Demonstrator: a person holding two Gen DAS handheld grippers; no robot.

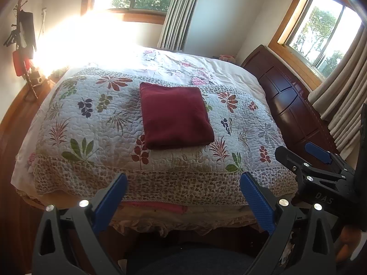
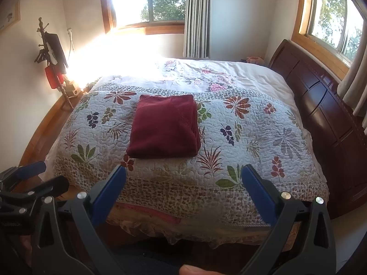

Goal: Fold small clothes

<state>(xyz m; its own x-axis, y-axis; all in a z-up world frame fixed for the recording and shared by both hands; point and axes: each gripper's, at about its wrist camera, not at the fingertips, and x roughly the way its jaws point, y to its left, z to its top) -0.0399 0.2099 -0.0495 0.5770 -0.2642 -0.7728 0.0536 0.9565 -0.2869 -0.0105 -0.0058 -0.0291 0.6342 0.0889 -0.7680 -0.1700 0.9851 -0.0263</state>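
**Grippers Hang Wide at the Bed's Edge, Folded Garment Beyond**

Blue-padded fingers fill the foreground as the left gripper and right gripper hover at the near edge of the bed, both spread wide, holding nothing and touching nothing. Well beyond them a dark red garment lies on the floral quilt as a neat, squarish bundle, corners roughly aligned, its thick fold facing the grippers. The fold appears essentially complete. Any remaining work would likely be tidying: approach low and level, pinch only a stray edge or corner instead of the whole stack, and press layers flat without dragging the bundle across the quilt. A dark wooden headboard stands at right.
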